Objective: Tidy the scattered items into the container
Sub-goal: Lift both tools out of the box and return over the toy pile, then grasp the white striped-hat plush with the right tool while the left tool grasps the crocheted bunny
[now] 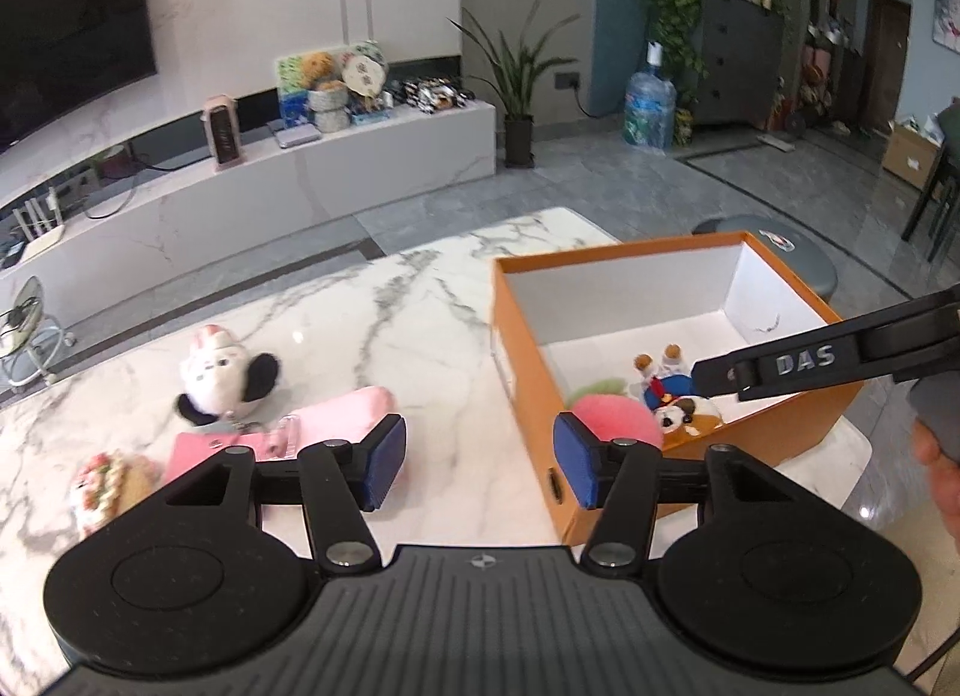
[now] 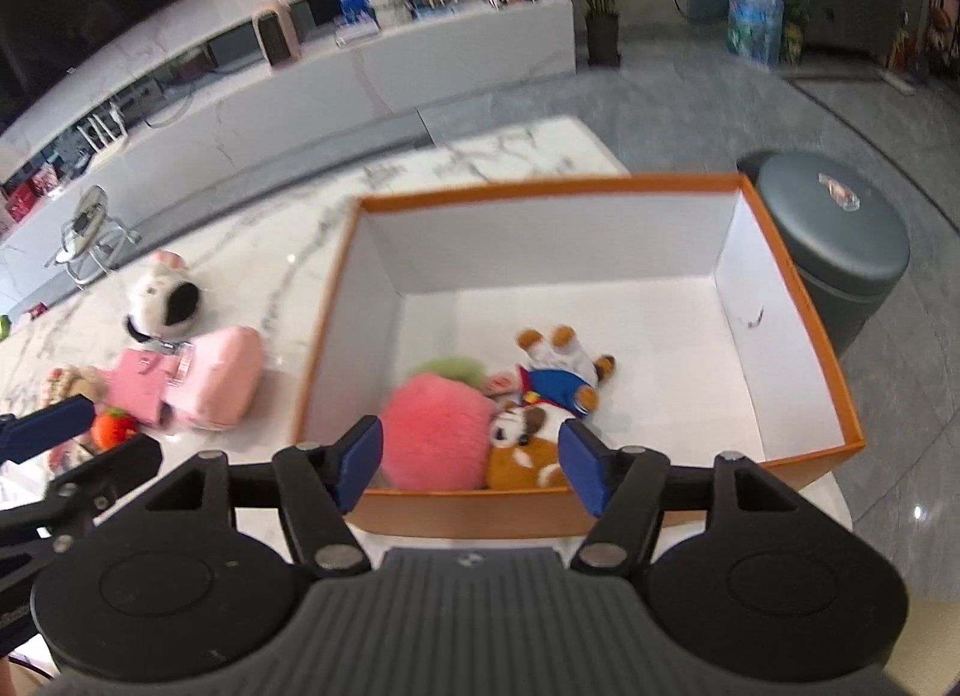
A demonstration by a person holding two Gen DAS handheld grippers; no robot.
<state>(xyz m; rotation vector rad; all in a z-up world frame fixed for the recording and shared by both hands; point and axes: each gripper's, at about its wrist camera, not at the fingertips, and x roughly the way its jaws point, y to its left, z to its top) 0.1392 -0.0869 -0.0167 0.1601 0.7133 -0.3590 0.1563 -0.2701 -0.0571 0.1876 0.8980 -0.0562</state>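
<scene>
Two toys (image 2: 492,426) lie in box (image 2: 540,183) | both my claws, left (image 1: 479,459) and right (image 2: 471,465), gape empty | pouch (image 1: 336,426) waits left.

From my right wrist view the pink plush ball (image 2: 435,426) hides most of a green toy (image 2: 447,367) in the box (image 2: 798,288). My left gripper (image 2: 42,459) is cut off at the frame edge, and a small red toy (image 2: 113,427) sits blurred behind it.
</scene>
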